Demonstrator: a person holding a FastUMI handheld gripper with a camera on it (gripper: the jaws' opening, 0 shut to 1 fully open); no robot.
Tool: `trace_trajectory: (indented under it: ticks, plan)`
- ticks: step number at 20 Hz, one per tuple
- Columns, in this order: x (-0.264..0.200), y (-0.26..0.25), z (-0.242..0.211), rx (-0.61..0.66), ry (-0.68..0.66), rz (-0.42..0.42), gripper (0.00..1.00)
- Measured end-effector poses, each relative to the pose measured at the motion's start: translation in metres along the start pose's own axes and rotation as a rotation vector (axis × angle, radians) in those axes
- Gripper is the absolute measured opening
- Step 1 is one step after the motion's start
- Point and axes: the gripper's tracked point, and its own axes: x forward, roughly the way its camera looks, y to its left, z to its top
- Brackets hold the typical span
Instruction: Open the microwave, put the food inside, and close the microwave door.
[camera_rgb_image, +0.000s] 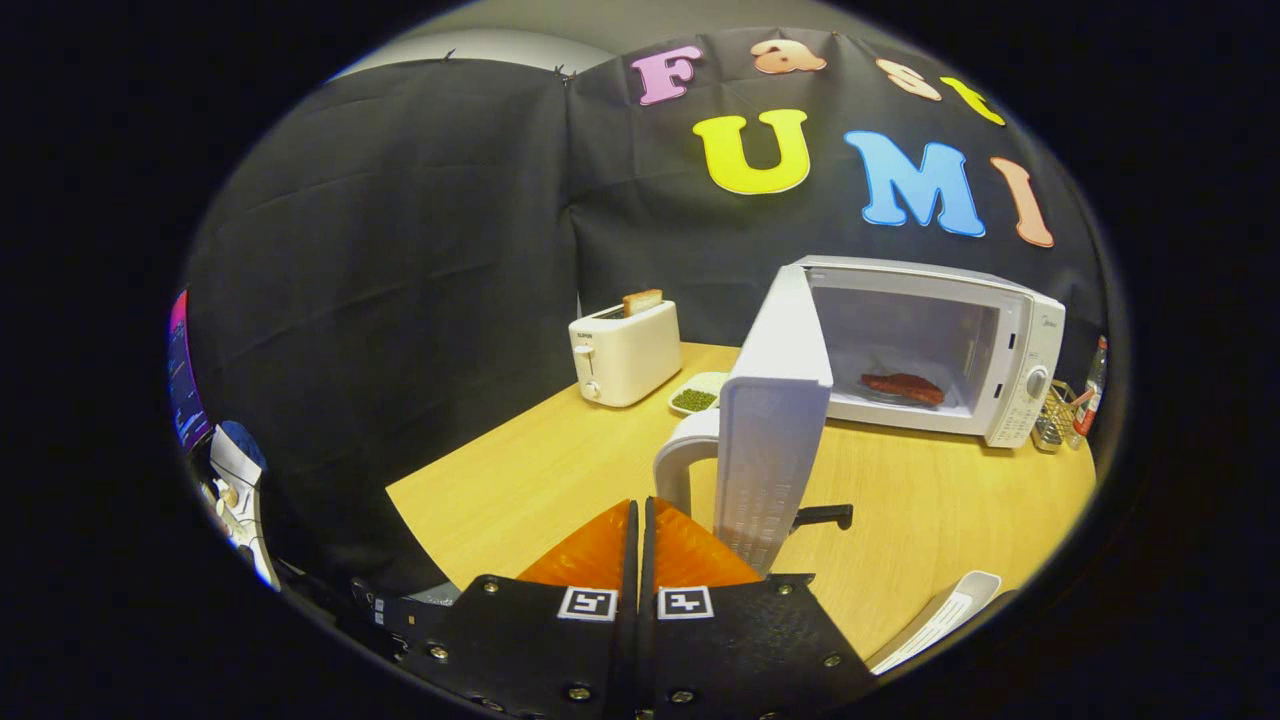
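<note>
Currently the wooden counter (560, 470) carries a white microwave (1010, 330) with its door (775, 420) swung wide toward the tongs (640, 545). Left of it stands a toaster (625, 352), then a small dish of green bits (697, 394). Food (903, 387) lies inside the microwave. Tongs pressed together, holding nothing, just short of the door's handle (682, 460).

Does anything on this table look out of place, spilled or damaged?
Nothing looks spilled or broken. The microwave door stands wide open, with the food already inside, so only closing remains. A slice of bread sticks up from the toaster. The gripper has its jaws shut, holding nothing.
</note>
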Motion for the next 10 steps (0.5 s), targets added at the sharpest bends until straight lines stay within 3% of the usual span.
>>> trace_trajectory:
  ticks: [10]
  plan:
    - [-0.022,-0.095,-0.005,0.066,0.014,-0.140,0.01]
